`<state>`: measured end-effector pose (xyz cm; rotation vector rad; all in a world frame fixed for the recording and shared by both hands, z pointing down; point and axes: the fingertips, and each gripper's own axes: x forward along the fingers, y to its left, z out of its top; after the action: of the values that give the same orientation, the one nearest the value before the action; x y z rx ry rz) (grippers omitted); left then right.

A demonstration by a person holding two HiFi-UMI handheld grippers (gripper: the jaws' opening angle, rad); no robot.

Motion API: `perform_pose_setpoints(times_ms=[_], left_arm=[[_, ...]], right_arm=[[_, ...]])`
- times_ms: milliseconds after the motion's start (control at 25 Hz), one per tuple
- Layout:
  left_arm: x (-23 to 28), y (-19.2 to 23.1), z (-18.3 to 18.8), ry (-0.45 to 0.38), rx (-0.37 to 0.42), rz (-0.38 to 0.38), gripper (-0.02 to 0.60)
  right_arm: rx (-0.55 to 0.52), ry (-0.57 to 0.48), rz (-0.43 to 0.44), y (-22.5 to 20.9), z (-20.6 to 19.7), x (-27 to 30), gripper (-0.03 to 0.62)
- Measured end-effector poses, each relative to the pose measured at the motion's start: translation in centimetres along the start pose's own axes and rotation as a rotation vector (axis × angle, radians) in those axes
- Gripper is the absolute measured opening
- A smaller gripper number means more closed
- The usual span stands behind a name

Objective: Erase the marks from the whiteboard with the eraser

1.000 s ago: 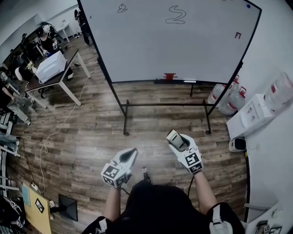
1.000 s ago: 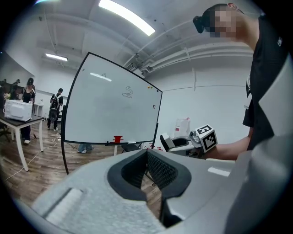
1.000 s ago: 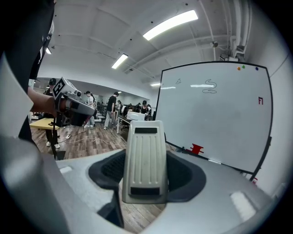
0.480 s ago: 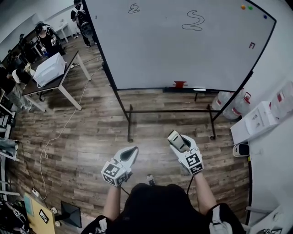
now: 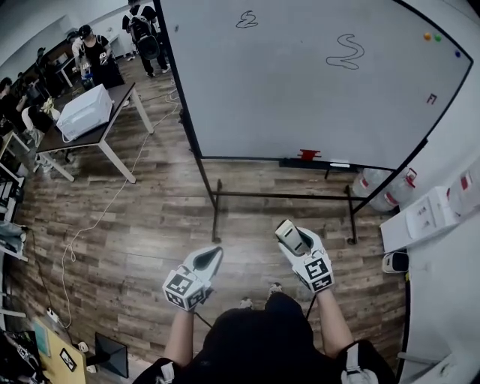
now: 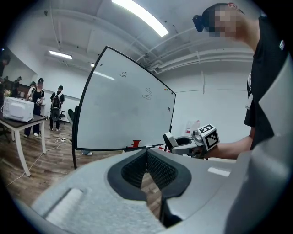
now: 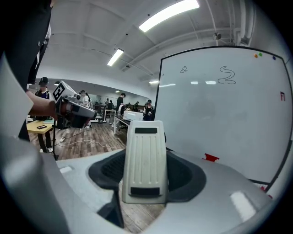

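Observation:
A large whiteboard [image 5: 315, 82] on a black wheeled stand faces me across the wooden floor. It bears a small scribble [image 5: 246, 19] at the upper left and a bigger squiggle [image 5: 346, 51] to its right, also seen as the squiggle [image 7: 227, 75] in the right gripper view. My right gripper [image 5: 291, 237] is shut on a white ribbed eraser [image 7: 145, 160], held well short of the board. My left gripper [image 5: 205, 261] is shut with nothing in it, level with the right one and well short of the board.
A red object [image 5: 307, 155] and a marker sit on the board's tray. Coloured magnets [image 5: 430, 36] dot the top right corner. Water jugs [image 5: 382, 192] and white boxes [image 5: 429, 214] stand at the right. A table with a white appliance [image 5: 84, 111] and people stand at the left.
The whiteboard has shifted right and down in the head view as my view turned. Both grippers hold the same pose in front of me.

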<state>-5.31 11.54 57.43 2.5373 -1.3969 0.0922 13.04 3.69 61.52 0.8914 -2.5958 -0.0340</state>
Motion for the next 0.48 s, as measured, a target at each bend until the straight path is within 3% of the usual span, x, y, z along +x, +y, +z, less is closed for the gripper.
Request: perform_pose_setpoints(times_ms=[240, 480], left_arm=[[1.6, 2.9, -0.2, 0.021, -0.036, 0.039, 0.011], [5.0, 7.3, 2.6, -0.002, -0.001, 0.104, 0.011]], right_arm=[[-0.023, 0.014, 0.025, -2.6, 1.1, 4.2, 0.255], [-0.033, -0.01, 0.048, -7.6, 3.9, 9.8, 0.255]])
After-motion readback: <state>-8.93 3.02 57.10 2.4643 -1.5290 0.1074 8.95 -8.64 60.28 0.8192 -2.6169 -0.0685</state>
